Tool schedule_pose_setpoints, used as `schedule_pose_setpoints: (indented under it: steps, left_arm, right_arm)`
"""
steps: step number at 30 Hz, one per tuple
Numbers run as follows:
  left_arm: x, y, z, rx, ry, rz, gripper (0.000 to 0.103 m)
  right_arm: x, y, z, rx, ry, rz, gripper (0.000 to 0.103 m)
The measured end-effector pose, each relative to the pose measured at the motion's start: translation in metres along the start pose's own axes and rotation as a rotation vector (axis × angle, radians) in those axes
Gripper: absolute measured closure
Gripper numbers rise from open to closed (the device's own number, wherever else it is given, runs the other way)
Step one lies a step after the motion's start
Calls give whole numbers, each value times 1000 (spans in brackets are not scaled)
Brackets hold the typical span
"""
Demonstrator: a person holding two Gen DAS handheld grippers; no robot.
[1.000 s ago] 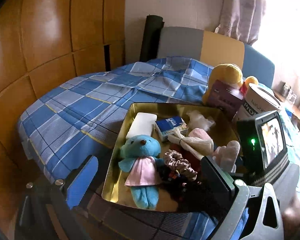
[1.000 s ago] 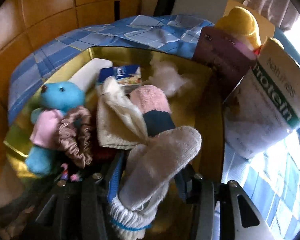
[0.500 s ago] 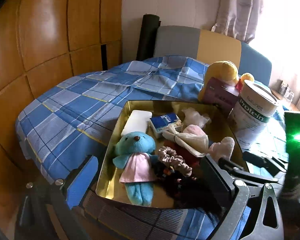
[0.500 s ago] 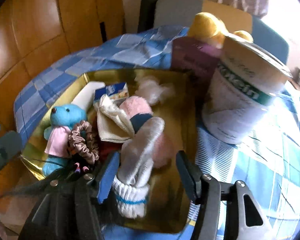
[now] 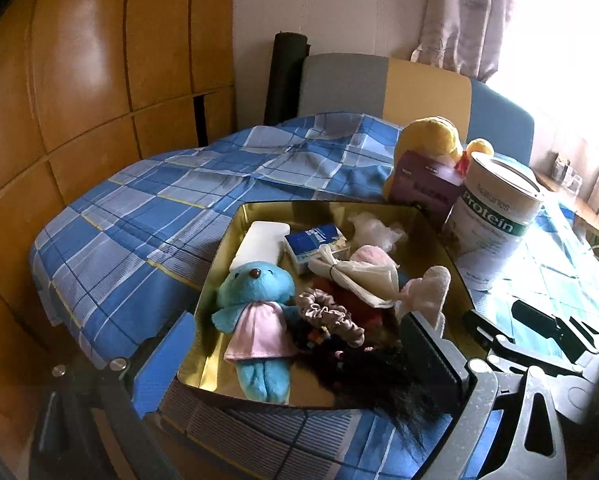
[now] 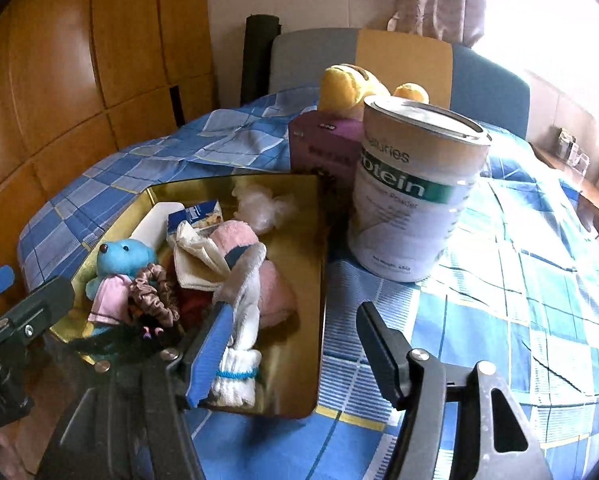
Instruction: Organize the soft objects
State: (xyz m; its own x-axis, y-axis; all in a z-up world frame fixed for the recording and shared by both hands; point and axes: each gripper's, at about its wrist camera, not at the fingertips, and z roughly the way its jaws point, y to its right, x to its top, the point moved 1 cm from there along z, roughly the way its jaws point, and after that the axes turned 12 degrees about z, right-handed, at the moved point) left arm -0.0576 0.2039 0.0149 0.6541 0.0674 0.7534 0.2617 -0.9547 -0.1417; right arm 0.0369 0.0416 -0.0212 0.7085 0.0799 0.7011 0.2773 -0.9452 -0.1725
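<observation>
Blue checked cloth (image 6: 499, 280) spread over the whole table. On it, golden tray (image 6: 315, 240) with low walls, at the left half. Just beside the tray's right wall, upright white protein can (image 6: 411, 200); behind that, purple box (image 6: 323, 152) and yellow plush (image 6: 351, 80).

Right gripper (image 6: 295, 320) above the tray's right wall, jaws just opening, now spread with nothing pinched between them. Left gripper (image 5: 295, 344) over the near edge of the tray, fingers spread wide, empty.

Inside the tray: blue teddy (image 5: 259, 300) in pink dress at the left, lying on its back. White sock (image 6: 243, 320) with blue stripe near the front right, leaning on a pink towel (image 6: 271, 284). Cream cloth (image 5: 359, 276) in the middle, brown scrunchie (image 5: 327, 316) touching the teddy's arm.
</observation>
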Motion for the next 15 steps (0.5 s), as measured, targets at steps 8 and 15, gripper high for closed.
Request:
schedule_pose_setpoints:
  steps: [8, 15]
  left_arm:
    - [-1, 2, 1, -1, -5, 5, 0]
    - [-1, 3, 1, 0, -6, 5, 0]
  right_arm:
    - [-4, 5, 2, -7, -12, 19, 38]
    - [-5, 5, 3, -7, -17, 21, 38]
